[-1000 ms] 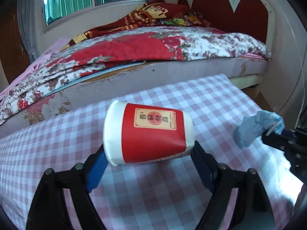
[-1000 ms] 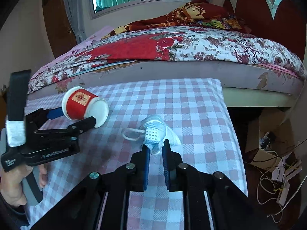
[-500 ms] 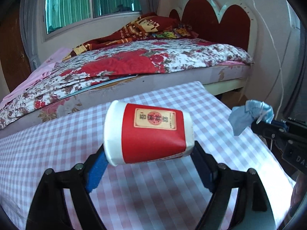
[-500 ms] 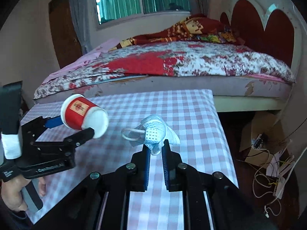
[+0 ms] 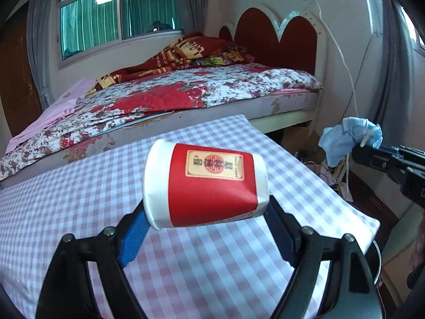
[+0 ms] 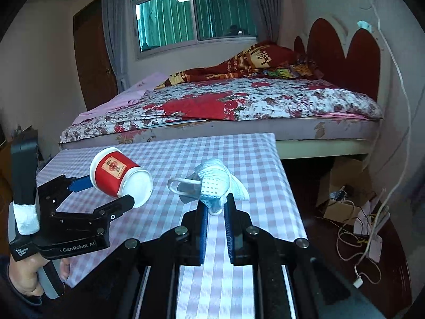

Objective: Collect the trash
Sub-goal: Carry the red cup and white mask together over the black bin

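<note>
Left gripper: jaws spread wide, blue pads clamped end to end on a red paper cup held on its side, white rim to the left and base to the right in the left wrist view. The cup is lifted clear of the checked tablecloth below it. In the right wrist view the same gripper stands at left, its handle gripped by a hand, with the cup's white open mouth facing the camera.

Right gripper: jaws nearly closed, pinching a crumpled face mask at its lower edge. The mask rises above the fingertips, one ear loop standing out to the left; it too hangs above the cloth, apart from the cup. In the left wrist view this gripper enters from the right edge, the mask bunched at its tip beyond the table's right edge.

Surroundings: a bed with a red-and-white floral cover lies just beyond the table's far edge, a red scalloped headboard at its right end and a window with green curtains behind. Cardboard boxes and loose cables lie on the floor to the right of the table.

Task items: the cup is red with white rim and base and a cream label bearing a red emblem; the mask is pale blue, white-lined, wadded.
</note>
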`<state>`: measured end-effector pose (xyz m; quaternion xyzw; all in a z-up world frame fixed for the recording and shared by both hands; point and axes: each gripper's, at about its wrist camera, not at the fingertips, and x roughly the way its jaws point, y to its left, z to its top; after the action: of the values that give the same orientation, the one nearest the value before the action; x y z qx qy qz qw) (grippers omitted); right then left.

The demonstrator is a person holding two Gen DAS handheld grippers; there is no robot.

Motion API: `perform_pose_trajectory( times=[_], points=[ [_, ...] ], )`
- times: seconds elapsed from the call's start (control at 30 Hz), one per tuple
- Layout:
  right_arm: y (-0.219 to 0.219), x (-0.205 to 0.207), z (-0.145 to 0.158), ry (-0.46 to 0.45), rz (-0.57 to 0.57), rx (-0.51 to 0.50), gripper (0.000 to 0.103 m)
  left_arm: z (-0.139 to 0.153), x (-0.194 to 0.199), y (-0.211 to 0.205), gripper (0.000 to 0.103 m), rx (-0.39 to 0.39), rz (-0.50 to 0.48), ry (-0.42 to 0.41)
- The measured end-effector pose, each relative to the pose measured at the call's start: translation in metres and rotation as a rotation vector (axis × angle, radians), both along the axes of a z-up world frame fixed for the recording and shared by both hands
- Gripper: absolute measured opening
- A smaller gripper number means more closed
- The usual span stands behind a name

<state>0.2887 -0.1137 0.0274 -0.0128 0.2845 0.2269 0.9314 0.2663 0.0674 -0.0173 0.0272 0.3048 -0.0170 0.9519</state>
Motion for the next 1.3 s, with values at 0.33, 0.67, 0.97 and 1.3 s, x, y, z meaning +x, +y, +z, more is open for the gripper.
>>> perform_pose_trajectory(
  times=[0.33, 0.67, 0.97, 1.3],
  points=[
    [-0.038, -0.064, 0.012, -0.031, -0.048, 0.032, 0.012, 0.014, -0.054, -0.031, 0.083, -0.019, -0.037, -0.043],
    [-0.067, -0.091, 0.006, -0.034, -0.087, -0.003, 0.012, 0.015, -0.080, -0.080, 0.083, -0.042, -0.124, -0.080],
    [-0.109, -0.113, 0.000, -0.035, -0.156, 0.002, 0.012, 0.005, -0.093, -0.114, 0.083, -0.054, -0.187, -0.061],
    [-0.161, -0.131, -0.019, 0.004, -0.244, 0.001, 0.012, -0.012, -0.098, -0.170, 0.083, -0.073, -0.292, -0.026]
  ],
)
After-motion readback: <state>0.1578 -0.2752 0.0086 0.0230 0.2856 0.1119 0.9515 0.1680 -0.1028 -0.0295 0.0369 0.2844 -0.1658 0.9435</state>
